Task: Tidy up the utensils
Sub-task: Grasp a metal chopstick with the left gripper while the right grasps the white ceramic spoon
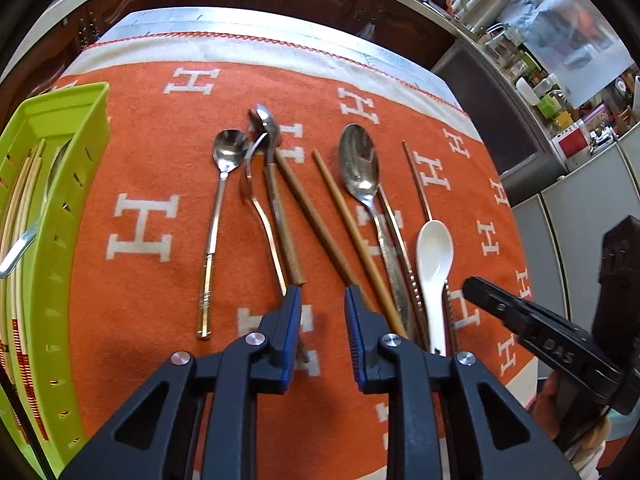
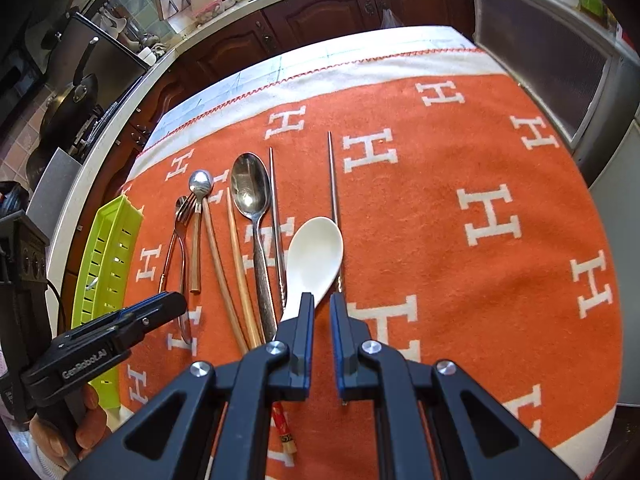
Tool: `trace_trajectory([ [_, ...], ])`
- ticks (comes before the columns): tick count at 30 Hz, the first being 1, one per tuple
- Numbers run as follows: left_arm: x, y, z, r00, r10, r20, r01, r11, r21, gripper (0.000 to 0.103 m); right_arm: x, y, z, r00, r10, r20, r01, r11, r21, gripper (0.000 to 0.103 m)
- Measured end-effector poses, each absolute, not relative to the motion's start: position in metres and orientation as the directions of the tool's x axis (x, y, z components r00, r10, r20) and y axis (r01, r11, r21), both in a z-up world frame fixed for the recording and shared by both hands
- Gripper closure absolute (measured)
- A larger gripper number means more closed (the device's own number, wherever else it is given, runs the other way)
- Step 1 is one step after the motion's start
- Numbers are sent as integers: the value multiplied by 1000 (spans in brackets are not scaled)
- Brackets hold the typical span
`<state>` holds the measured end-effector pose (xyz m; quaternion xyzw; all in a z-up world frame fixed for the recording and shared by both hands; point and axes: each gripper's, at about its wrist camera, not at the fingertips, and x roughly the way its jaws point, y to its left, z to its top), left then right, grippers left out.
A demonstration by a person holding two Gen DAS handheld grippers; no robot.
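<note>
Both grippers, left gripper (image 1: 323, 294) half-closed on nothing and right gripper (image 2: 322, 300) clenched empty, risk scattering cutlery beside the white spoon (image 2: 314, 250).

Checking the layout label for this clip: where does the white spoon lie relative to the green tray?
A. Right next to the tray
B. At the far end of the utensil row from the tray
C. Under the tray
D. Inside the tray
B: the white spoon lies at the right end of the row on the orange cloth, while the green tray stands at the left.
</note>
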<state>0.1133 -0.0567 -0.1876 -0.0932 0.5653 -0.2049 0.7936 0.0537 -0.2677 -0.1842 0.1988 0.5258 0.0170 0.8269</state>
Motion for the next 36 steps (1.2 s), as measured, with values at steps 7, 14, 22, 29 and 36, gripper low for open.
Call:
trace_trajectory([
  [7, 117, -74, -185, 278, -429, -859, 267, 894, -360, 84, 68, -278, -202, 447, 255, -857, 217, 899, 381, 82],
  [14, 138, -80, -180, 284, -451, -846, 258, 886, -386, 83, 87, -275, -209, 455, 235, -859, 193, 916, 353, 82],
  [22, 157, -94, -181, 282, -485, -828, 244, 871, -427, 84, 83, -268, -203, 512, 236, -826, 129, 929, 346, 98],
  [29, 160, -117, -186, 243, -516, -821, 273, 849, -452, 88, 63, -293, -189, 566, 320, -760, 130, 875, 466, 99],
  [36, 159, -148, -186, 201, -536, -820, 318, 828, -462, 89, 38, -328, -172, 626, 269, -732, 185, 861, 475, 99],
])
